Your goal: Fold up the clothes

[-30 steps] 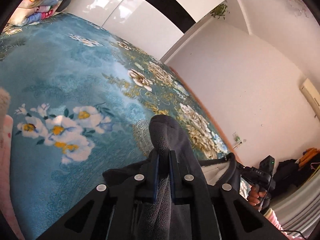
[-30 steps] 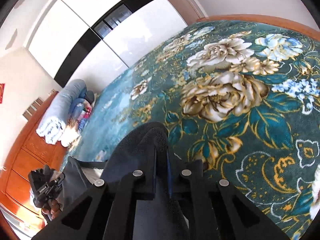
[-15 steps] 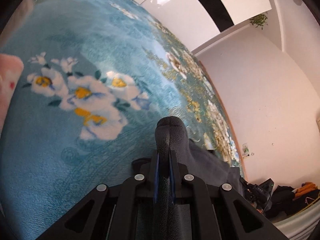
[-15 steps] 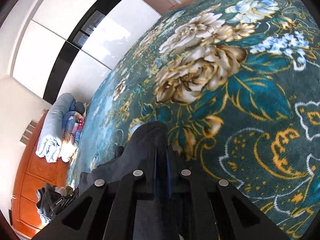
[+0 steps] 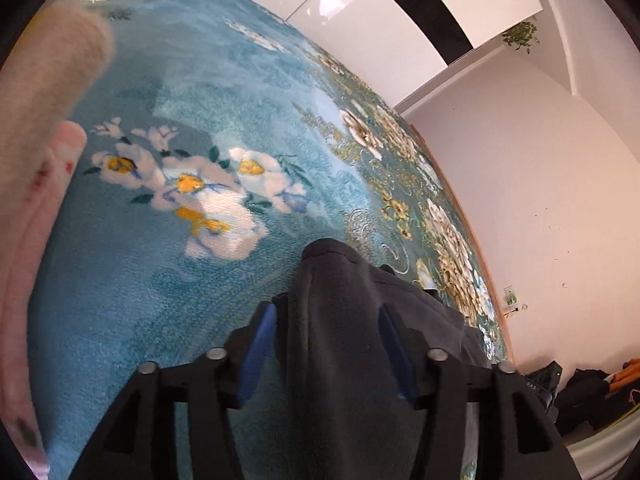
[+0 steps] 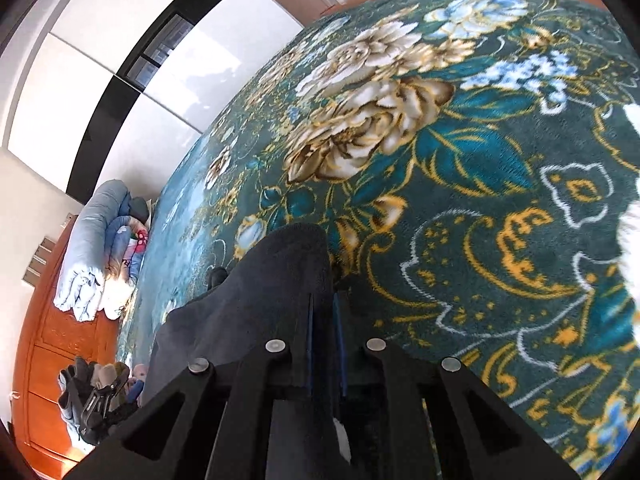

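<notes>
Dark grey fleece, a garment, lies on the bed, which is covered by a teal floral blanket. The left tongs stand spread, their blue pads on either side of a raised fold of the fabric and not pressing it. The right tongs are pressed together, pinching another edge of the same garment just above the blanket. Rolled bedding lies at the far end of the bed beside a wooden cabinet.
</notes>
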`<state>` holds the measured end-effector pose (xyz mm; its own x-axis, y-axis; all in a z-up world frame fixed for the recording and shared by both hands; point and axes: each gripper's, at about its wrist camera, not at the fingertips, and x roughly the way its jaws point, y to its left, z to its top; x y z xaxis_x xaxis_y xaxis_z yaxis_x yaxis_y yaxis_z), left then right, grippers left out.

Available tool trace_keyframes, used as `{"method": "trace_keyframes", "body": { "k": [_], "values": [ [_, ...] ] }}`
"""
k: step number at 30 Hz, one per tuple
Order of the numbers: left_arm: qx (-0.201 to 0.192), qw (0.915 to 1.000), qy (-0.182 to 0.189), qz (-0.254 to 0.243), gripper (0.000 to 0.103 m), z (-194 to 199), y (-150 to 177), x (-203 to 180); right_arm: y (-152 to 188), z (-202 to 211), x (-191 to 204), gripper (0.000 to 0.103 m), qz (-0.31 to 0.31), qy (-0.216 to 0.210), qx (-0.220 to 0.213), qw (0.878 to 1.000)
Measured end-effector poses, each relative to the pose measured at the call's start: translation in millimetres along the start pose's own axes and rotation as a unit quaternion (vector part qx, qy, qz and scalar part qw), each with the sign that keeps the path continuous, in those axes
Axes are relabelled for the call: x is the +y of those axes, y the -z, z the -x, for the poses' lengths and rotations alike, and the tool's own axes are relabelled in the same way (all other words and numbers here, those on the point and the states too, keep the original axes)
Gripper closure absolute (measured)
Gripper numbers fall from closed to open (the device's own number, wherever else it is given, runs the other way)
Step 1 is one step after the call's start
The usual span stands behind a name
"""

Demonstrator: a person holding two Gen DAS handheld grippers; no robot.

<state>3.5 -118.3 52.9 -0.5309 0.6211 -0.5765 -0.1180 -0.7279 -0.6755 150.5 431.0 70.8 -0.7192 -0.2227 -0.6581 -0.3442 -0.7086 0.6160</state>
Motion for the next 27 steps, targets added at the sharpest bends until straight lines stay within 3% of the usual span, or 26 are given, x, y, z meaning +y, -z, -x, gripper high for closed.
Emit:
{"method": "trace_keyframes", "body": {
  "k": [6,8,10,11,18,23,27],
  "values": [
    [-0.010,0.9988,0.009,-0.048,0.022,41,49,-25,37,37,-17,0.073,-0.050,-0.005,-0.043,0.998],
    [-0.011,0.9990,0.009,-0.042,0.020,50,67,-24,53,50,-23,0.060,-0.060,-0.012,-0.045,0.997],
    [-0.006,0.9998,0.016,-0.012,0.020,54,82,-14,66,58,-26,0.035,-0.071,-0.022,-0.041,0.996],
    [0.001,0.9997,0.022,0.008,0.020,53,88,-8,73,62,-27,0.031,-0.077,-0.027,-0.038,0.996],
    [0.044,0.9861,0.057,0.150,0.020,38,110,23,105,55,-27,0.030,-0.097,-0.074,0.005,0.993],
    [0.063,0.9826,0.069,0.161,0.020,15,119,14,121,36,-24,0.024,-0.112,-0.104,0.035,0.988],
    [0.073,0.9782,0.086,0.174,0.020,-7,111,7,121,20,-16,0.023,-0.127,-0.120,0.025,0.984]
  ]
}}
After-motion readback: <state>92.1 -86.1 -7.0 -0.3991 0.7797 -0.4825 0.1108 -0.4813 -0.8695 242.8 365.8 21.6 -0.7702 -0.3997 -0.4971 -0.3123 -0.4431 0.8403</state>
